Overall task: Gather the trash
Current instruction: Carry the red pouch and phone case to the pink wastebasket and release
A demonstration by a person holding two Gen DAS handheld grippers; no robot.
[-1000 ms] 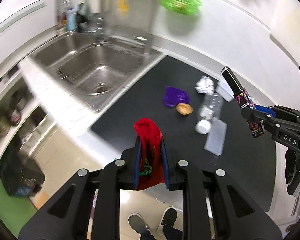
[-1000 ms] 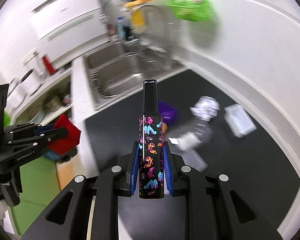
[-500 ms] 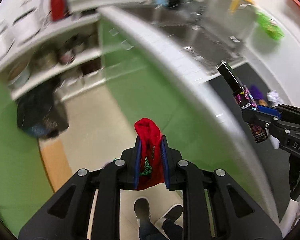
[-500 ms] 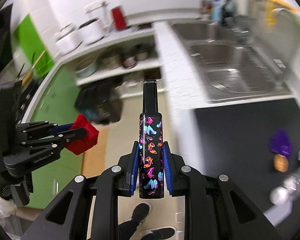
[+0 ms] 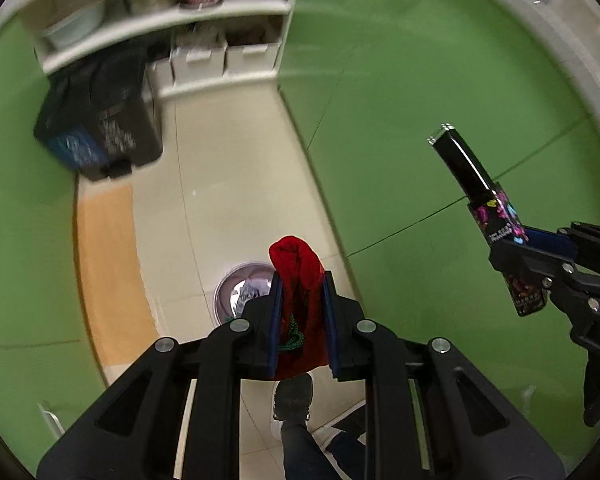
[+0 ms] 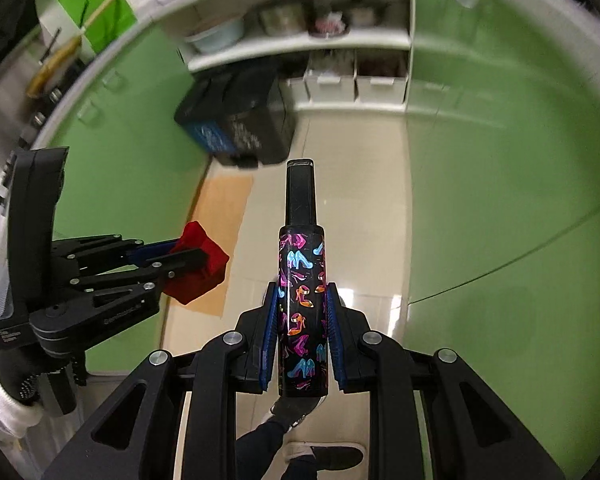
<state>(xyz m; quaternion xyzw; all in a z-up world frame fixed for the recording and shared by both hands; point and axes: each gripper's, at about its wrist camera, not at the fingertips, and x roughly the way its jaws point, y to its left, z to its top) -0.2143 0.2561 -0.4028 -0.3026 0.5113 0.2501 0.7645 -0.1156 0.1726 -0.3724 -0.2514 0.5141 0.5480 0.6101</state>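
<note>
My left gripper is shut on a red cloth pouch with a green cord and points down at the floor. Just under and behind its fingers stands a round grey bin, seen from above with something shiny inside. My right gripper is shut on a black bottle printed with colourful shoes, its tall black cap pointing forward. In the left wrist view the right gripper and the bottle hang at the right. In the right wrist view the left gripper and the pouch show at the left.
Green cabinet fronts flank a narrow tiled floor. A black box with a blue label sits by open white shelves holding pots. An orange mat lies at the left. A person's shoes are below the grippers.
Both grippers swung away from the black counter and sink and dropped toward the floor between the green cabinets. The round bin came into view. Both grips are unchanged.
</note>
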